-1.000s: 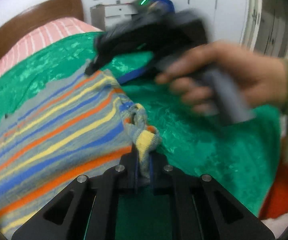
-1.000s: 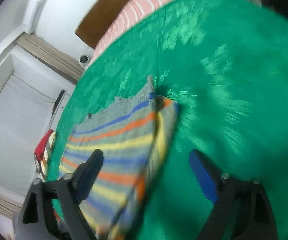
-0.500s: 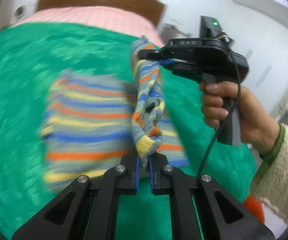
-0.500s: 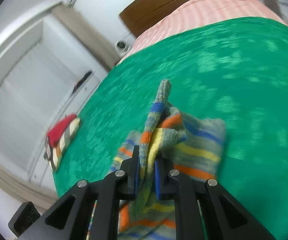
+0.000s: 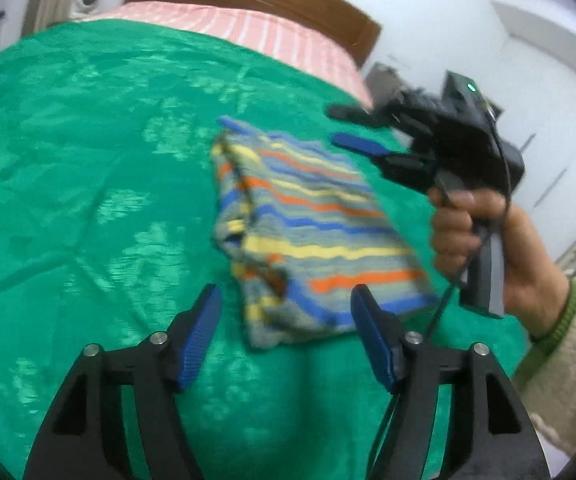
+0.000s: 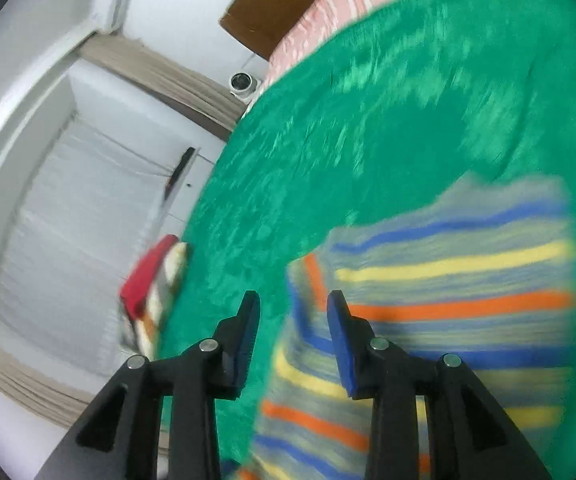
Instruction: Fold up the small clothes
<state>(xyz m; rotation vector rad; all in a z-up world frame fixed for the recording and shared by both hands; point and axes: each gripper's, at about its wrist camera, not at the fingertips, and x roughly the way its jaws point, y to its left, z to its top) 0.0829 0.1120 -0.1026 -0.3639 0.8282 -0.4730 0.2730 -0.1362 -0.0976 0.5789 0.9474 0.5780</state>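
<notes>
- half a second back both my grippers were pinched on the same bunched edge of the striped garment (image 5: 308,232) and had it lifted; now it's dropped flat in a folded rectangle on the green bedspread (image 5: 88,160)
- left gripper (image 5: 286,334) has let go, jaws spreading apart, nothing between the pads, garment lying just past the tips
- right gripper (image 6: 293,338) is released too and opening; the garment's edge shows in the gap but the pads aren't pressing it
- only the left wrist view shows the person's hand (image 5: 484,248) on the right gripper's handle, plus the cream sleeve (image 5: 568,364) with a green cuff
- only the right wrist view shows the red and striped pile (image 6: 152,288) at the bed's far edge, pretty blurred, and the white closet doors (image 6: 68,208)
</notes>
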